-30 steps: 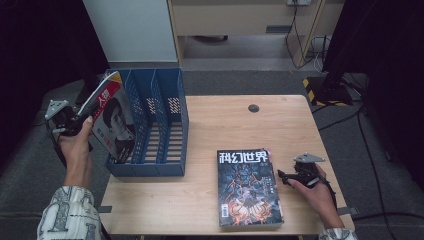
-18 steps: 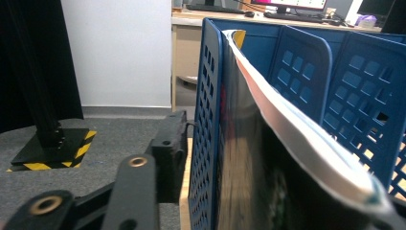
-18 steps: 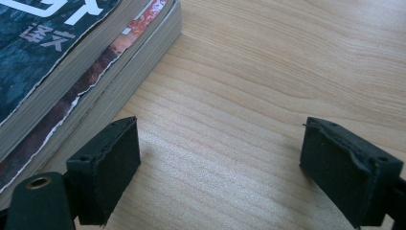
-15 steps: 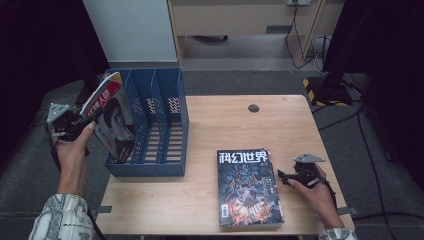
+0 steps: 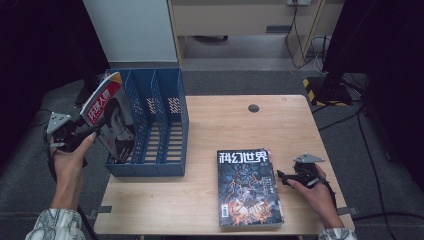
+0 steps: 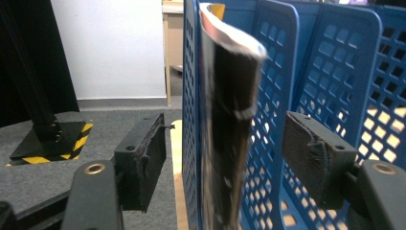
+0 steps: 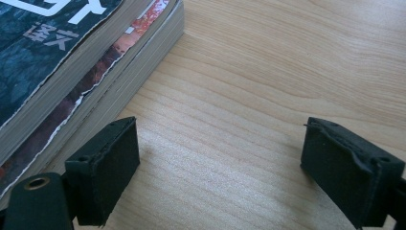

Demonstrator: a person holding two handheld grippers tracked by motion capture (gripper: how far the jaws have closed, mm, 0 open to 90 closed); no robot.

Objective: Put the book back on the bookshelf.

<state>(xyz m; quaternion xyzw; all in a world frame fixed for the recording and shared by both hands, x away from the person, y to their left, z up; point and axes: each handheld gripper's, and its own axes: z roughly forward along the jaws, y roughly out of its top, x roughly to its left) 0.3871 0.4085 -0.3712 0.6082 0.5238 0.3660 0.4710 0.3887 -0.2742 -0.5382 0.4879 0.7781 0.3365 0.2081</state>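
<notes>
First, item one, nearest the person: right gripper (image 5: 282,176), held low over the table (image 5: 235,125) just right of the stack of magazines (image 5: 249,187). Jaws stand wide apart with nothing between them but bare wood; the left pad sits close to the stack's edge without touching it.

Item two: stack of magazines, lying flat, dark illustrated cover uppermost. Several thick square-bound issues, edges slightly ragged. Judged heavy as a block; the glossy covers are likely to slide on one another, so one issue should be lifted at a time by its spine edge.

Item three: left gripper (image 5: 89,132), at the table's left edge, level with the rack. Jaws are spread wide on either side of the magazine, neither pad touching it; nothing is gripped.

Item four: magazine (image 5: 107,112), red-banded cover, standing on its lower edge in what looks like the leftmost compartment of the file rack (image 5: 167,120), top leaning outward to the left. Thin, light and floppy; the upper corner curls in the left gripper view. It is best pinched near the spine, low enough that it does not fold, and with firm pressure, since the cover looks slick.

Item five: file rack, blue perforated plastic, three compartments, the other two empty.

Item six, farthest: small dark round fitting (image 5: 253,108) in the tabletop.
</notes>
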